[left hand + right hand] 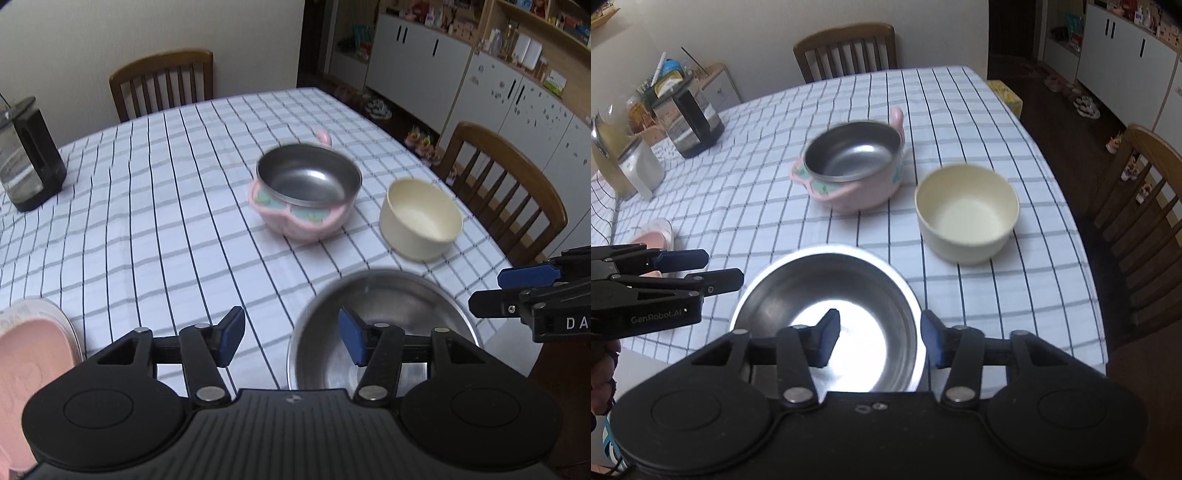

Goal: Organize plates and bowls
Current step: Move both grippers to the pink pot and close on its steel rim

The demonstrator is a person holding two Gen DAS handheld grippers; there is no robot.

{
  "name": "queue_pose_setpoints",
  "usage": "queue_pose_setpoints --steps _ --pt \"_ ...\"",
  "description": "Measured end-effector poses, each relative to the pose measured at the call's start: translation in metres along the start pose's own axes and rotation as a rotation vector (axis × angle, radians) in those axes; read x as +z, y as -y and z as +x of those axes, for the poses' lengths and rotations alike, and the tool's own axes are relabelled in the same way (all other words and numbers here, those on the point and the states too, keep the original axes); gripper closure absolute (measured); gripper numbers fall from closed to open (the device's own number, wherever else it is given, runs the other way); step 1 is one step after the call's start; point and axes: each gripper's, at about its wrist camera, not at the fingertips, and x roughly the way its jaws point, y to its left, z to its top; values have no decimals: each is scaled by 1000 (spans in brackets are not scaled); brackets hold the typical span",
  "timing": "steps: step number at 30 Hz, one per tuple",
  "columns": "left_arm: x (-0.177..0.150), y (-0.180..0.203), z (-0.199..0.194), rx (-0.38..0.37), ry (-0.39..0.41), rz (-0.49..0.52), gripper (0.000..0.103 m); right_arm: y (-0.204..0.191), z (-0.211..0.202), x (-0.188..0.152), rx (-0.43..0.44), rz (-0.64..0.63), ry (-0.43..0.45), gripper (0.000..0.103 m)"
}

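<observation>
Both tongs hang above the near edge of the tabletop (1015,110) with their jaws parted and nothing between the pads. The left tongs (291,341) straddle the left rim of the large steel bowl (388,295) from above; the right tongs (881,339) straddle its right rim, neither touching it. Beyond them a smaller steel bowl (853,155) sits tilted in a pink handled bowl (849,199), and a cream bowl (966,212) stands just right of that. A pink plate (26,354) lies left of the left tongs. The likely next step is nesting the cream bowl: approach from above, close one pad inside its wall, lift straight, and lower it level so nothing tips.
</observation>
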Motion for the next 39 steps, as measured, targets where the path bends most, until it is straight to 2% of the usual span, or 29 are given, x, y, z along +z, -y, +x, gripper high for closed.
queue_pose_setpoints --steps 7,11,17,25,39 --pt "29 -5 -5 8 63 -2 40 -4 -4 29 -1 -11 53 38" --pt "47 -7 -7 6 118 -6 25 -5 -1 46 -1 -7 74 29" --pt "75 -10 3 19 138 -18 25 -5 9 69 -2 -18 102 8" --pt "106 -19 40 23 68 -23 25 1 31 98 7 -14 92 7" --pt "142 -29 125 76 -63 -43 25 18 107 145 -46 -25 -4 10"
